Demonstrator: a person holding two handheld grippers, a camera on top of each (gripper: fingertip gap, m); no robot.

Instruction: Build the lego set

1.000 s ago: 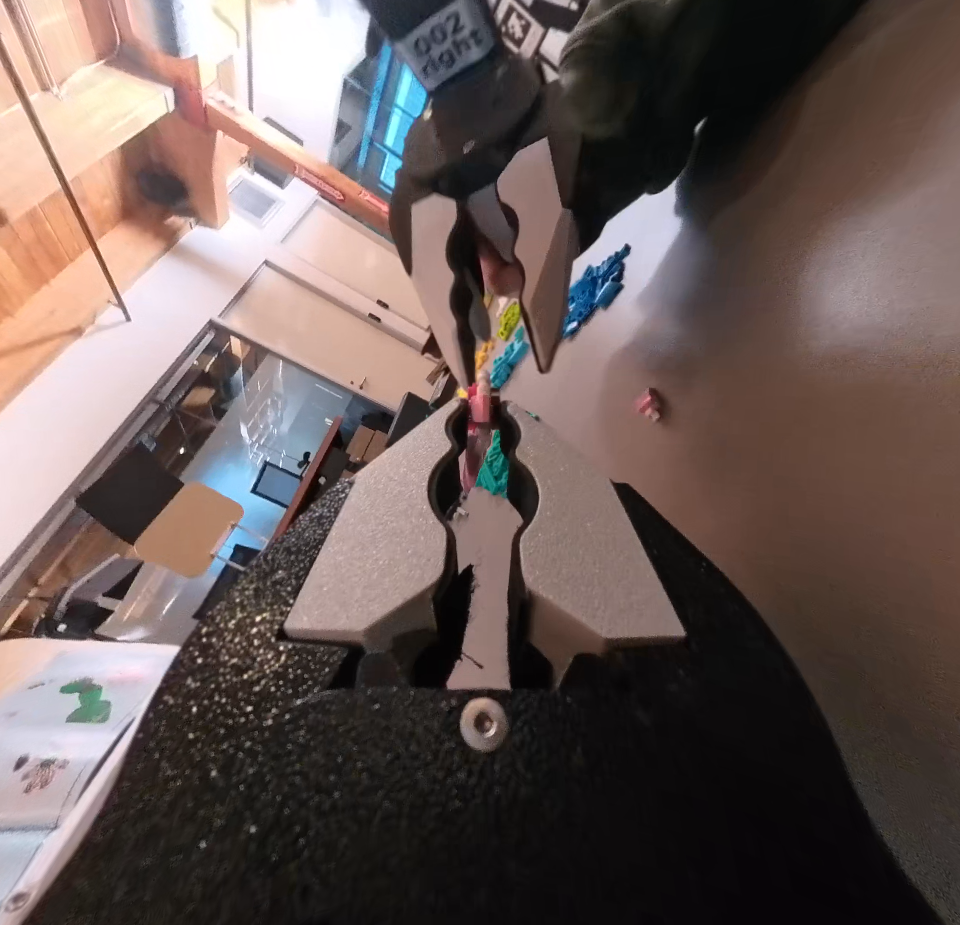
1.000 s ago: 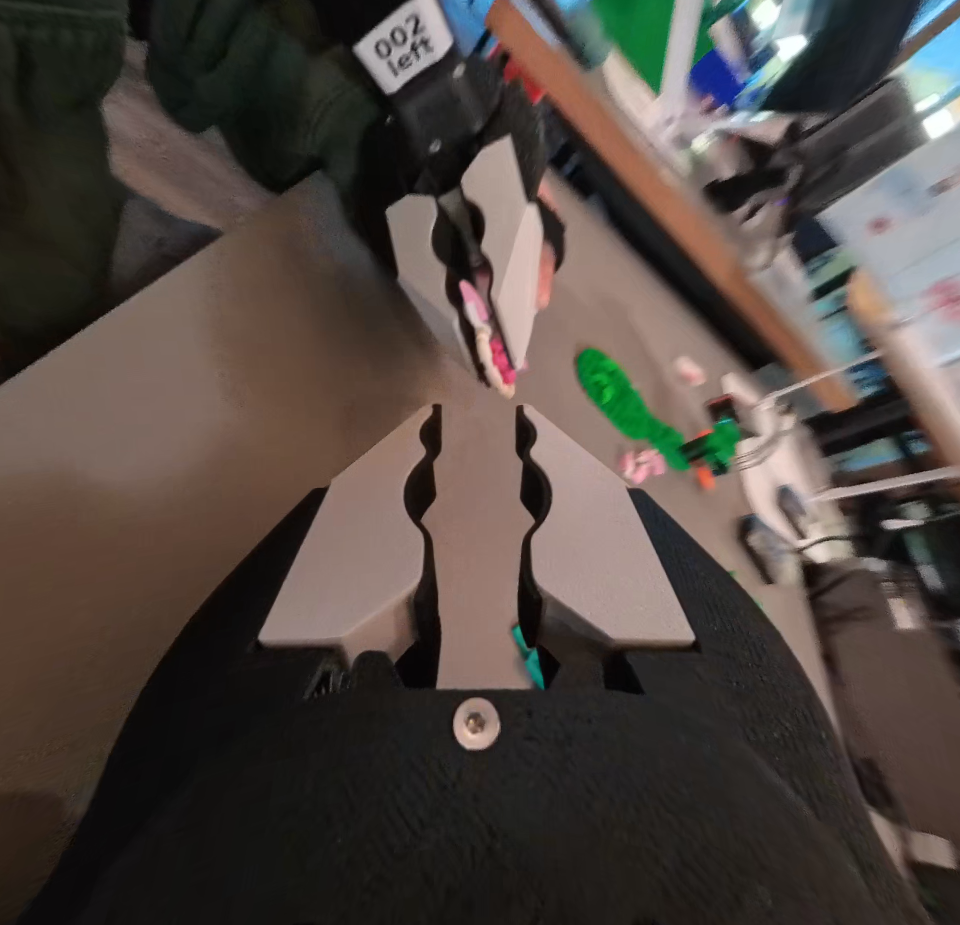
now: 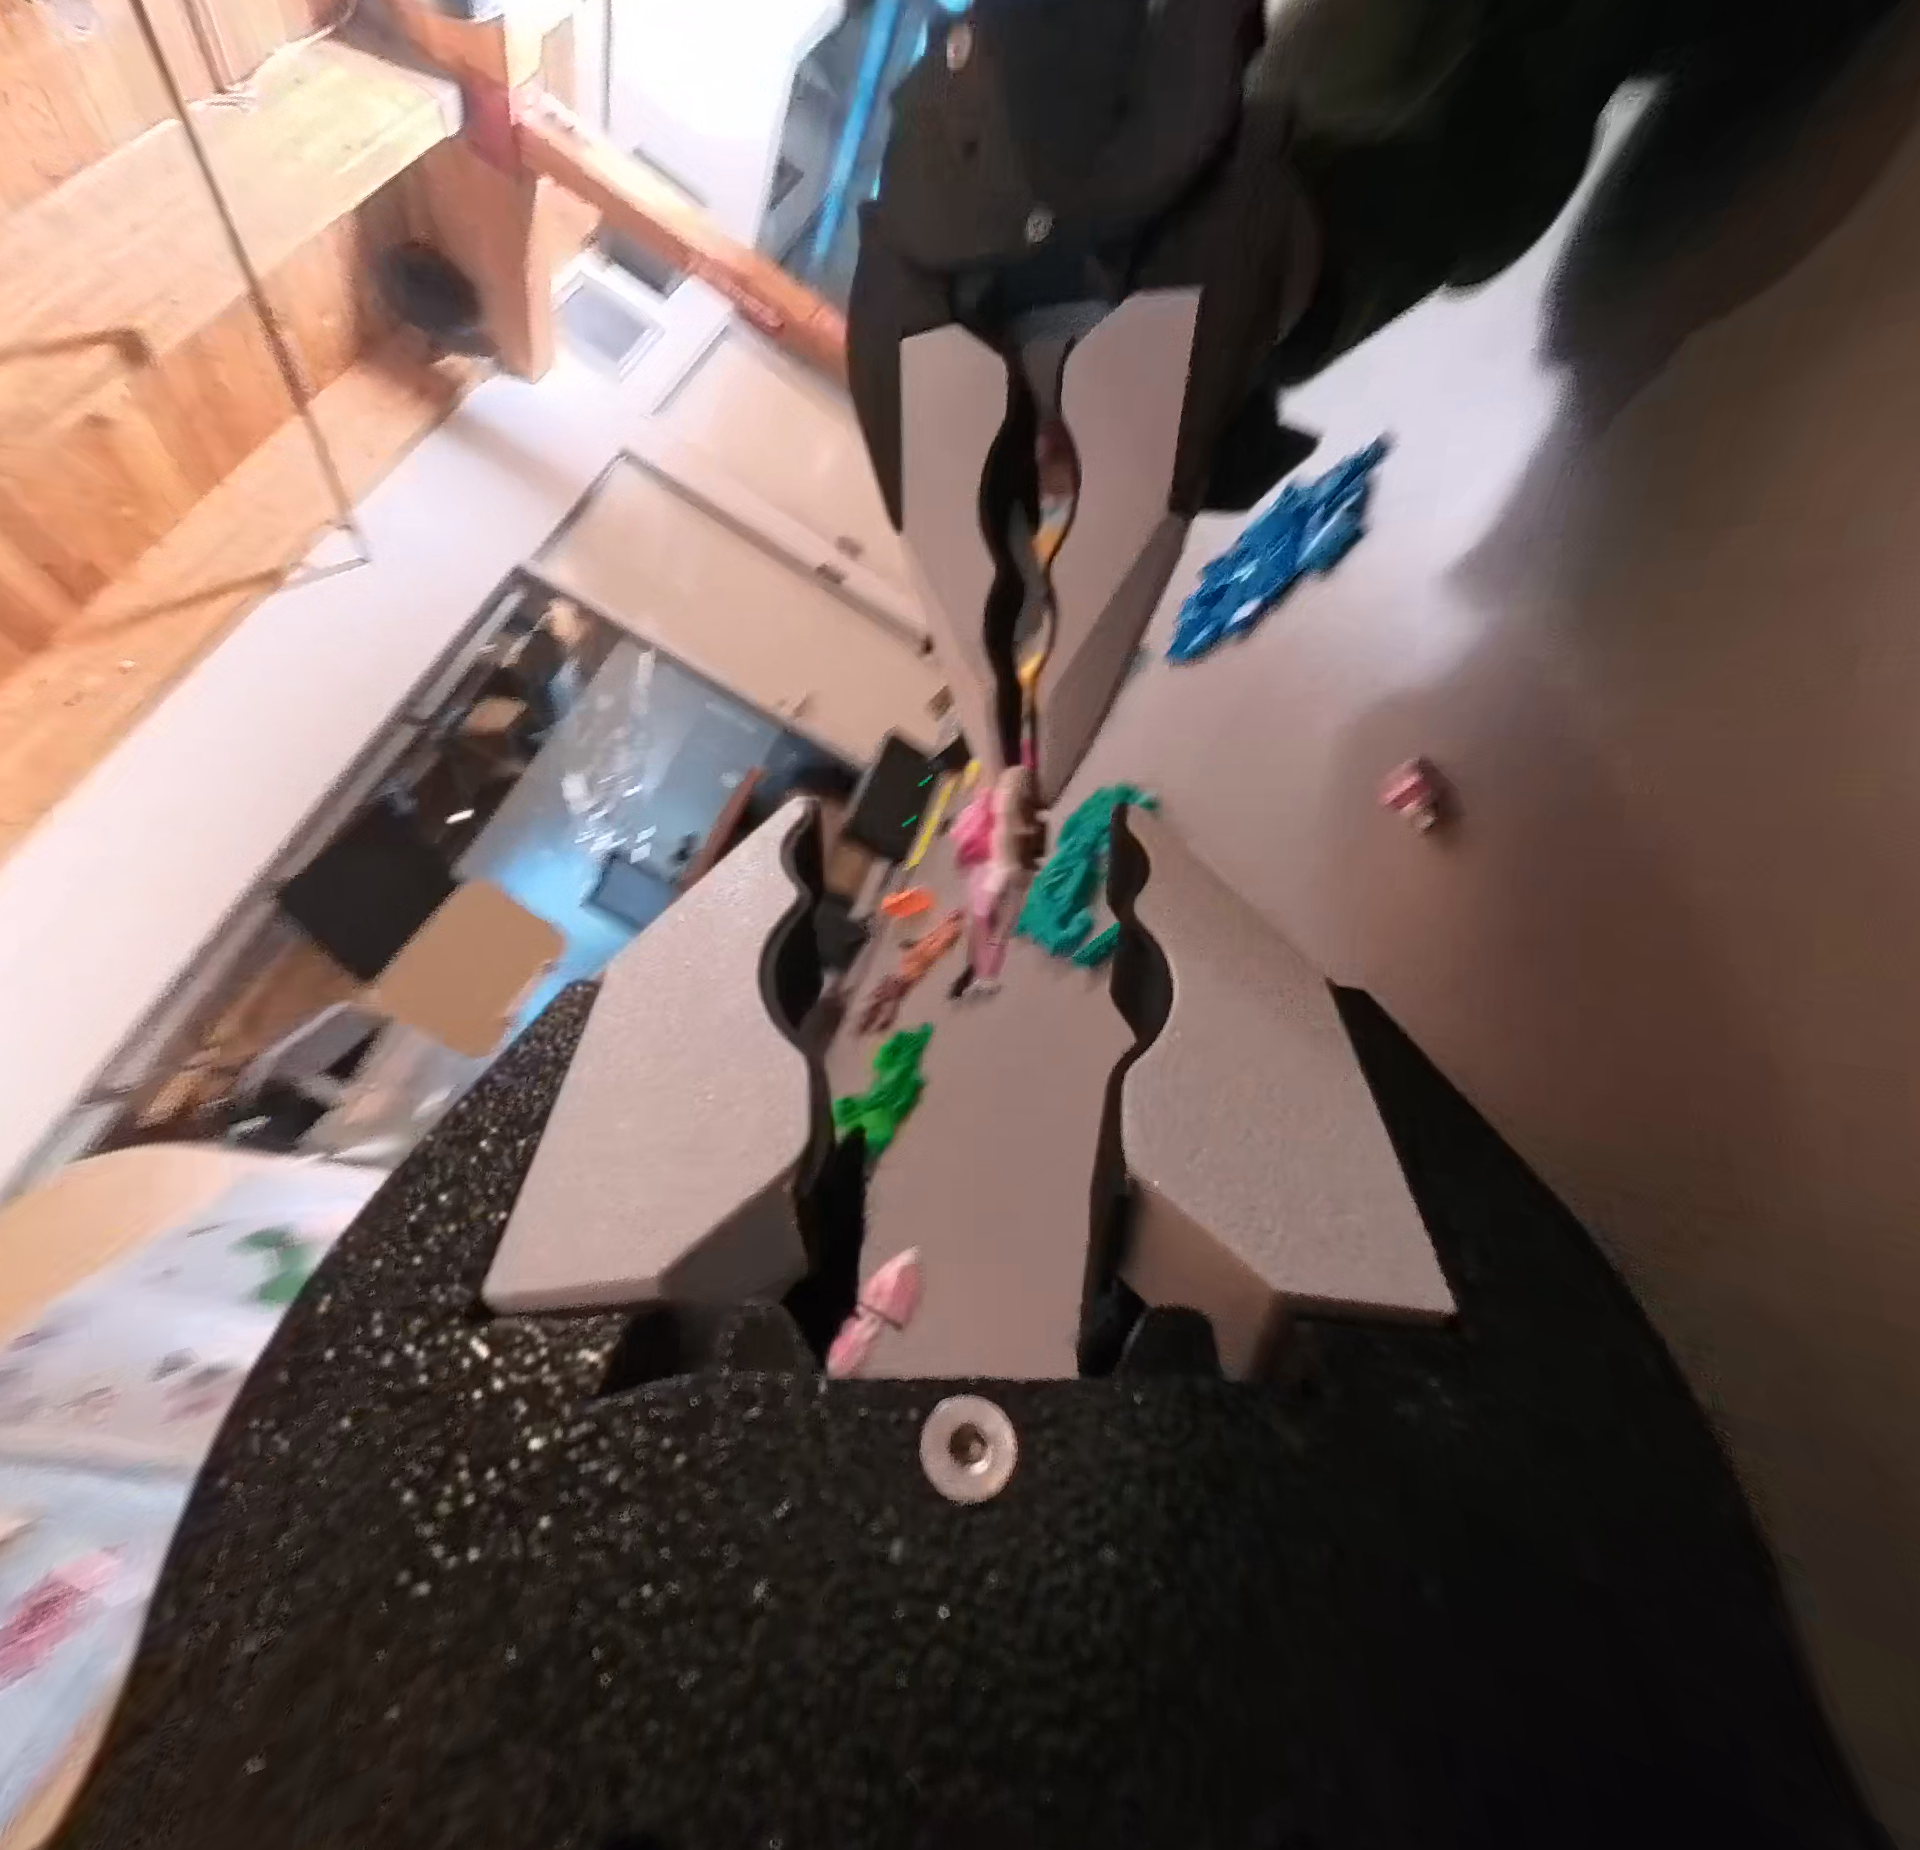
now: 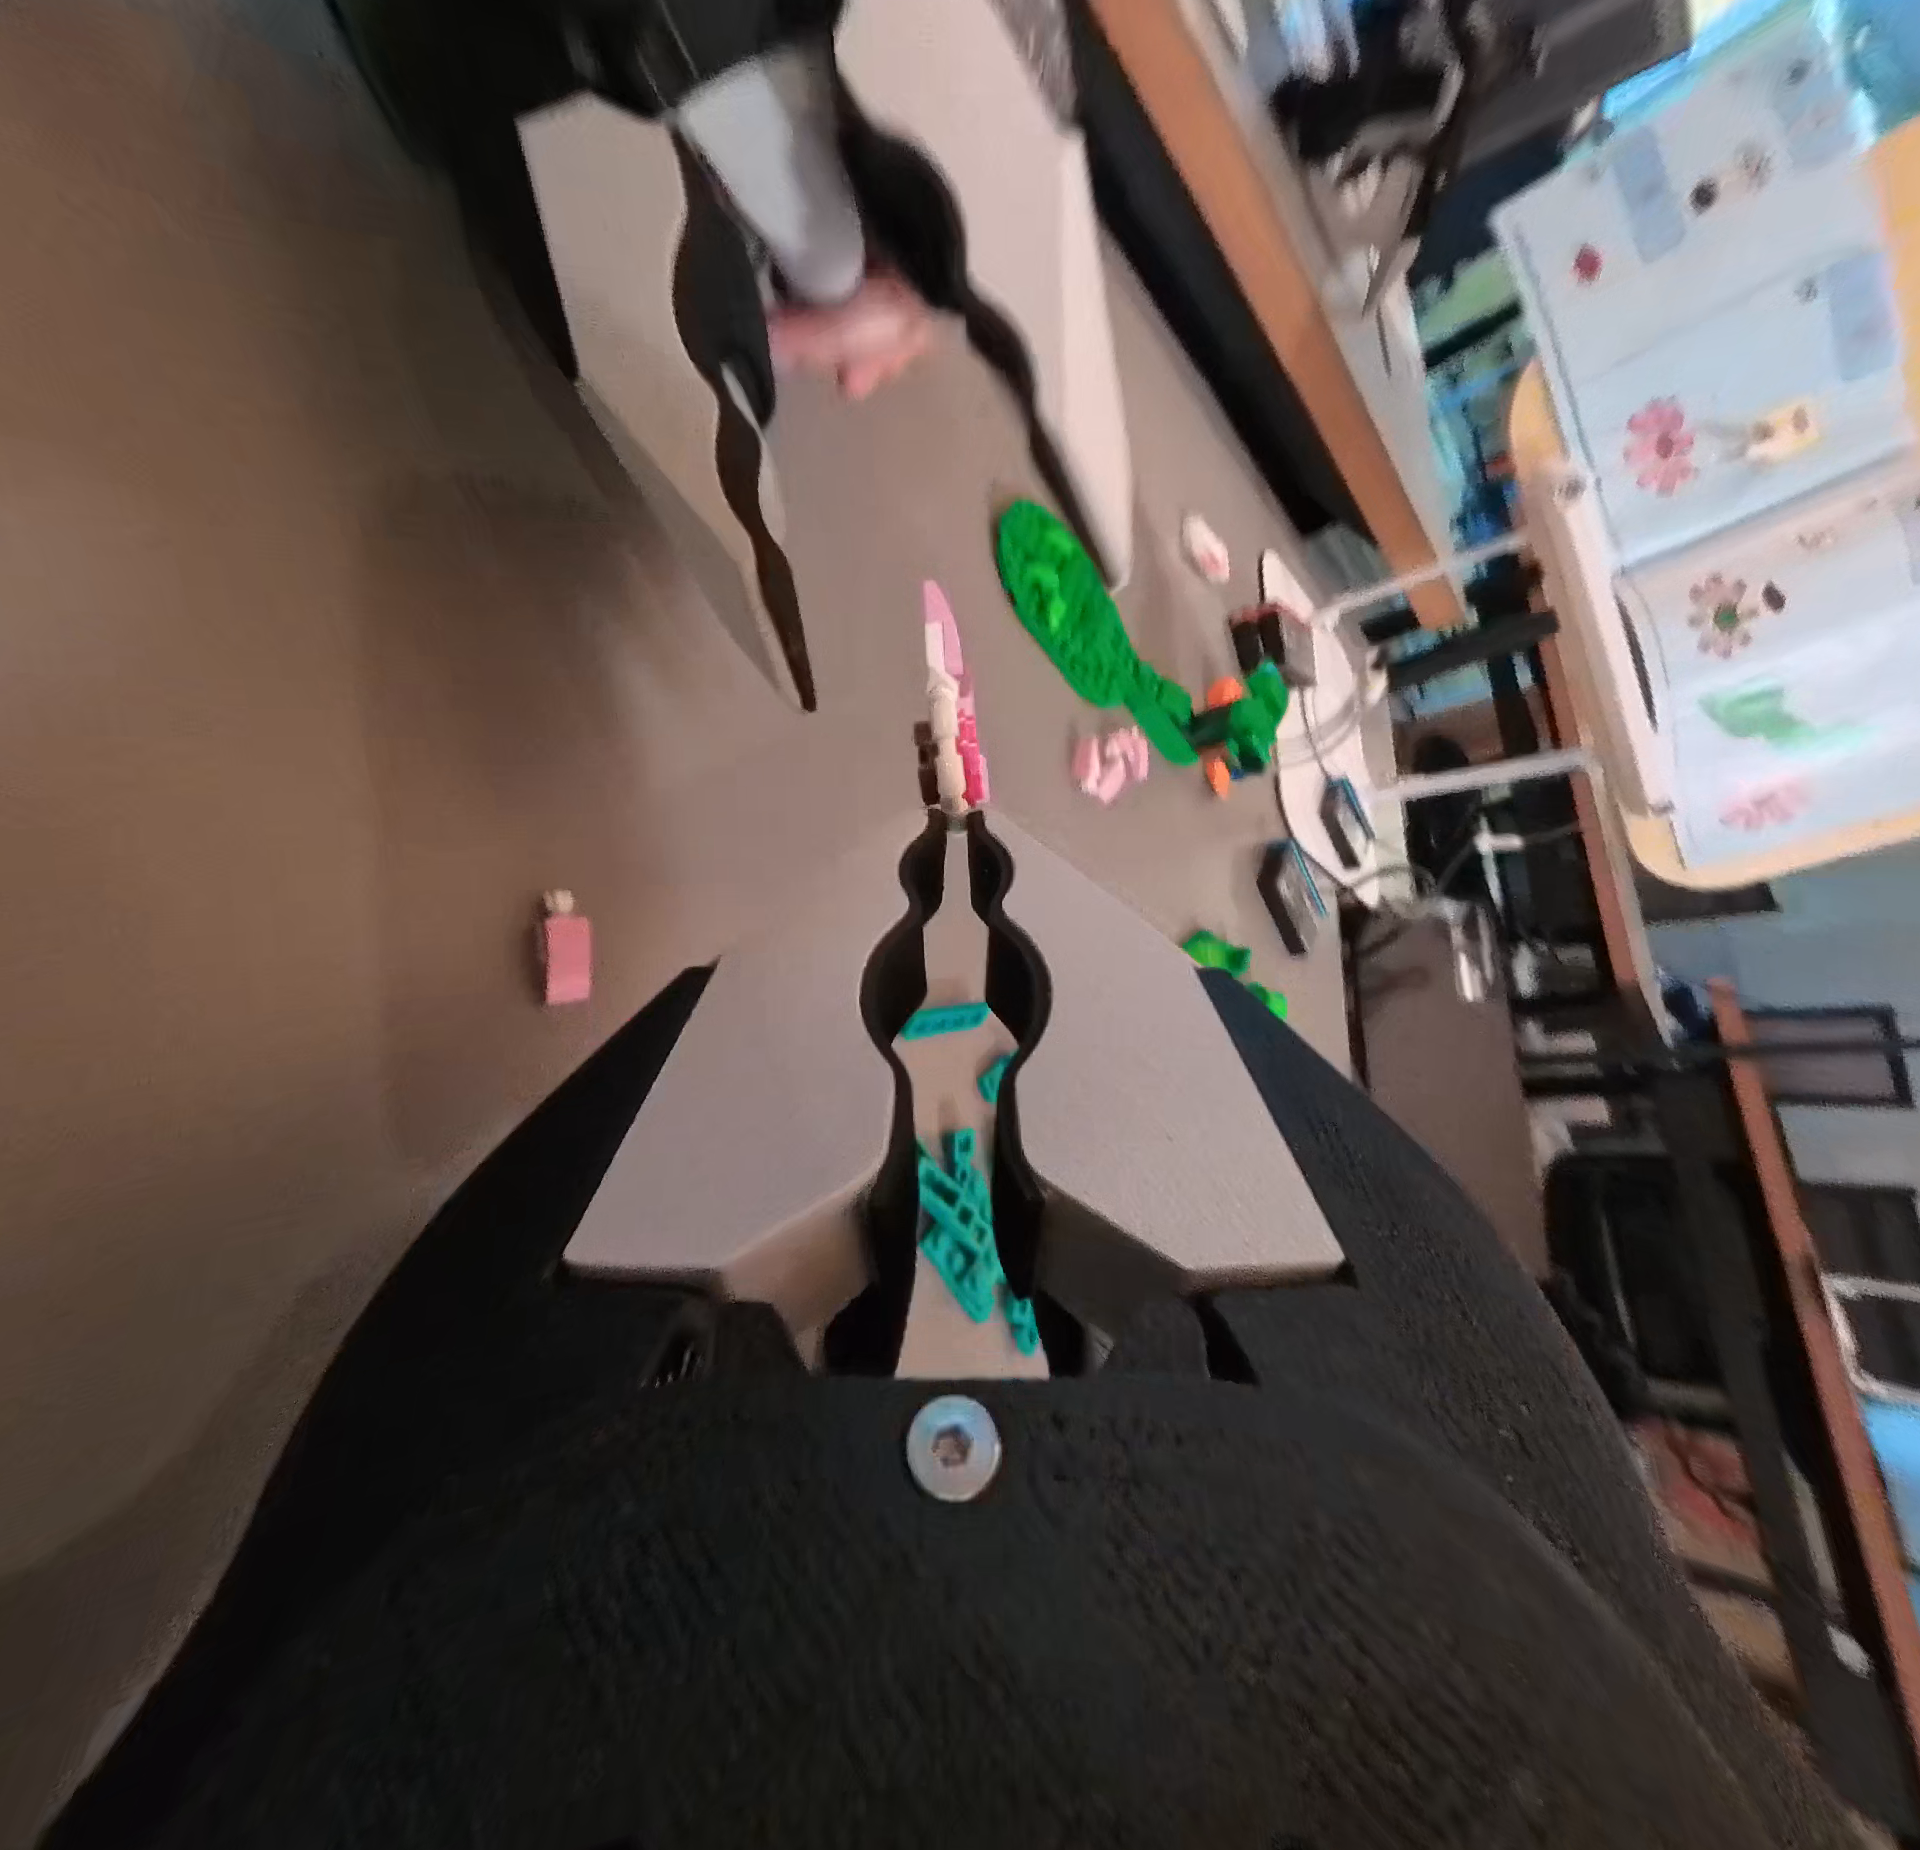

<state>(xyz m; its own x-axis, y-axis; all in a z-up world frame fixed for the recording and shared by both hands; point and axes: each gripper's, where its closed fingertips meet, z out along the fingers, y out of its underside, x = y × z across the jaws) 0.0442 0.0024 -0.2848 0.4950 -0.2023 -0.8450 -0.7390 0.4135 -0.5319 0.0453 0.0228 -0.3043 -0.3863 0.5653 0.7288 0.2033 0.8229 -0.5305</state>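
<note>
The right hand-held gripper (image 4: 954, 813) pinches a small pink-and-white lego piece (image 4: 951, 709) at its fingertips, held above the grey desk (image 4: 312, 657). Facing it, the left hand-held gripper (image 3: 966, 824) stands spread and empty. Green pieces (image 4: 1081, 626) and a pink brick (image 4: 566, 953) lie on the desk.

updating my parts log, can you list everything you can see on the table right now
pink and white petal piece: one, held at the right gripper's tips
pink block: one, alone on the table
green leaf plate: one, bright green, table centre
pale pink bits: a few, beside the leaf plate
teal pieces: a pile, below the right gripper
blue pieces: a pile, far side
instruction booklet: one, open, table edge
left gripper: open, empty
right gripper: shut on the petal piece
</note>
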